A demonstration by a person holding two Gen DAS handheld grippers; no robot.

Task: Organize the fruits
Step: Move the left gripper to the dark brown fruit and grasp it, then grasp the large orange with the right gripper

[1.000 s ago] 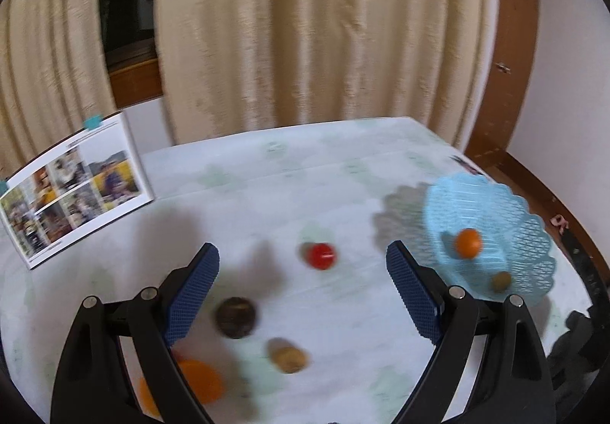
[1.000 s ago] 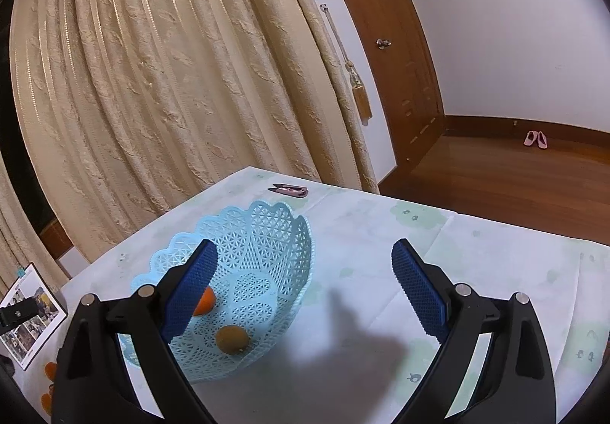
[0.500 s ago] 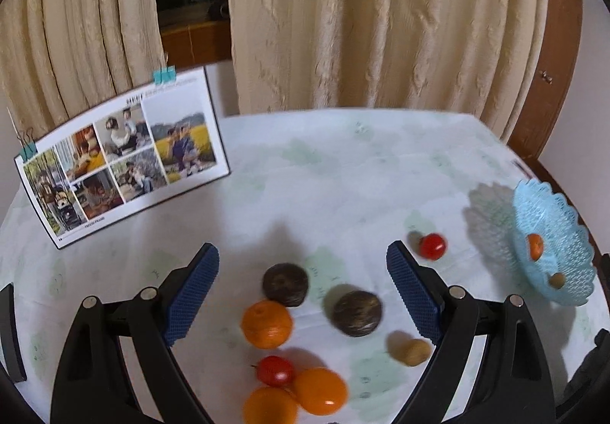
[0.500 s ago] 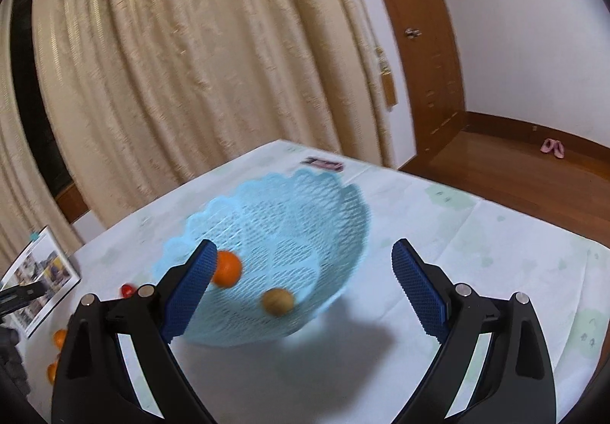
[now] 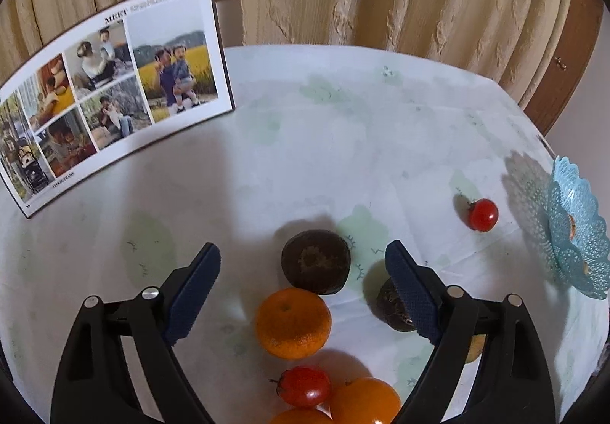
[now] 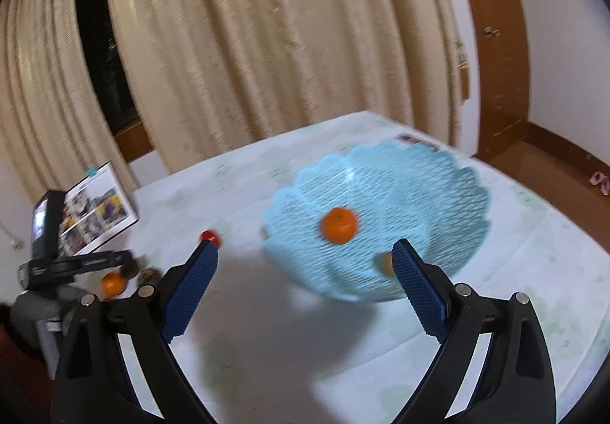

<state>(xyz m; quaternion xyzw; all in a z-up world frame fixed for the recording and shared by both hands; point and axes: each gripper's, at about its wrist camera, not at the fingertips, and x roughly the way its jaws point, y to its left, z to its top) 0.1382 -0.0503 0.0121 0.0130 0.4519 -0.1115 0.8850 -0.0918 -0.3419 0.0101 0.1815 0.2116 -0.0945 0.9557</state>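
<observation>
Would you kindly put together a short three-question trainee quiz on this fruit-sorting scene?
1. True or false: the left hand-held gripper is shut on a fruit.
2. What lies in the blue basket? A) only a cherry tomato B) an orange fruit and a small brownish one C) nothing
3. Fill in: the lone cherry tomato lies between the fruit cluster and the ____.

Key:
1. False: its jaws stand apart over the mandarin and the dark round fruit, and have just been closing slightly.
2. B: the orange fruit and the brownish one.
3. basket
</observation>
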